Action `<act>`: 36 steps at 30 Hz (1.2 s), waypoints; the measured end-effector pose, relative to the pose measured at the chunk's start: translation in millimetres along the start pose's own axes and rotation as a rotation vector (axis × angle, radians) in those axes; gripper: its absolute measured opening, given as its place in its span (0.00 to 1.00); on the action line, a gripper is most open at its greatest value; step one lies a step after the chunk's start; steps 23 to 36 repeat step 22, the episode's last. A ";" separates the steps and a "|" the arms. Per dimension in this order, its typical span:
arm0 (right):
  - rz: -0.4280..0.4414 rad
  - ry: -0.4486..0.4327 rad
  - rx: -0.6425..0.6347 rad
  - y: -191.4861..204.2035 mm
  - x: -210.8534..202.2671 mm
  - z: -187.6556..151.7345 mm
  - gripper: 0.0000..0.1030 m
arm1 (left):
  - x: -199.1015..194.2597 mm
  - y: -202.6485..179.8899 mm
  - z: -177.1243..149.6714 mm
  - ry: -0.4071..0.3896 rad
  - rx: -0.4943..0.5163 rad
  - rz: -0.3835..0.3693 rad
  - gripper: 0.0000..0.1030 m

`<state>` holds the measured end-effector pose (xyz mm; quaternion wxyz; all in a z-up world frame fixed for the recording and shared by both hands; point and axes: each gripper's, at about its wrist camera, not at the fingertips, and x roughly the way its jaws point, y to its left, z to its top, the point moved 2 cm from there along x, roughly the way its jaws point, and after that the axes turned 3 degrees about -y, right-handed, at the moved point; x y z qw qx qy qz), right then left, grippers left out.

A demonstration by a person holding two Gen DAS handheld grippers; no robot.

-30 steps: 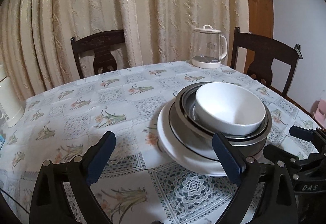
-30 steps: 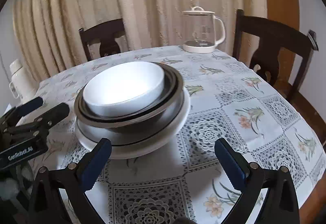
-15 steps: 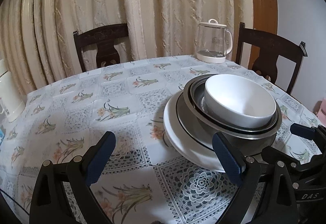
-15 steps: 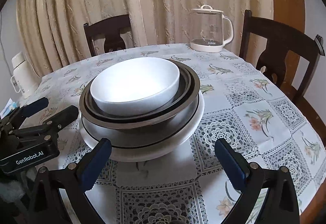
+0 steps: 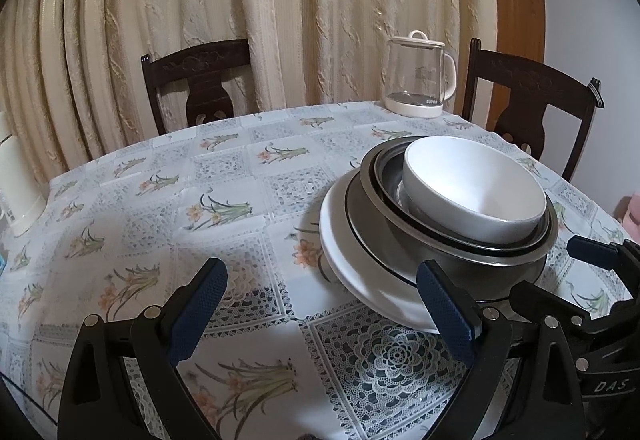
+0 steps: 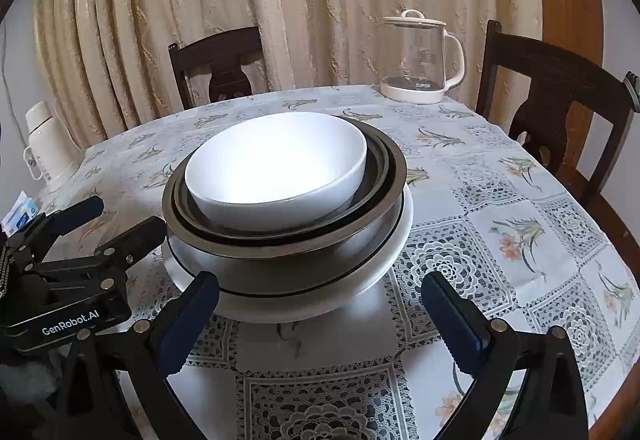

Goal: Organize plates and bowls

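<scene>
1. Stack of dishes on the round worktop (image 6: pixel 500 208), which is covered by a floral and lace-patterned cloth: a glossy white ceramic bowl (image 6: pixel 276 168) sits uppermost, nested inside shallow stainless-steel bowls (image 6: pixel 384 176).
2. Beneath the steel bowls lies a dark-rimmed white plate (image 6: pixel 280 280), and under that a wide plain white ceramic plate (image 6: pixel 404 236) that rests directly on the cloth.
3. Right gripper (image 6: pixel 320 320), black with blue-padded fingers (image 6: pixel 188 324), is just in front of the stack; its fingers are spread wide apart, holding nothing, one pad close to the near rim of the wide plate.
4. Left gripper (image 5: pixel 320 308), of the same build, stands to the left of the stack; its fingers (image 5: pixel 448 308) are likewise wide apart and empty, the right pad overlapping the wide plate's edge (image 5: pixel 340 252) in view, though contact cannot be told.
5. Each gripper appears in the other's camera beside the stack: the left one (image 6: pixel 92 224) on the stack's left, the right one (image 5: pixel 568 280) on its right.
6. Behind the stack: a clear glass kettle with white lid and base (image 6: pixel 420 60) at the far edge of the worktop.
7. Beyond the kettle: two dark wooden chairs (image 6: pixel 218 64) and a cream pleated curtain (image 6: pixel 280 0).
8. Far left of the stack: a white insulated flask (image 6: pixel 46 148).
</scene>
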<state>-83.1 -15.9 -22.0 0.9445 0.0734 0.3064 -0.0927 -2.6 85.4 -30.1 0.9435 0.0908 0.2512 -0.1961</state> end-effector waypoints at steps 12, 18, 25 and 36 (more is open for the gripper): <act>0.024 0.009 0.003 2.7 3.4 0.5 1.00 | 3.4 -2.2 -4.5 0.010 0.004 -0.010 0.93; 0.025 -0.002 0.008 1.8 3.6 1.4 1.00 | 3.5 -2.1 -4.2 0.010 0.005 -0.009 0.93; 0.024 0.003 0.011 0.3 4.7 2.3 1.00 | 3.6 -1.9 -4.2 0.010 0.005 -0.009 0.93; 0.024 0.003 0.011 0.3 4.7 2.3 1.00 | 3.6 -1.9 -4.2 0.010 0.005 -0.009 0.93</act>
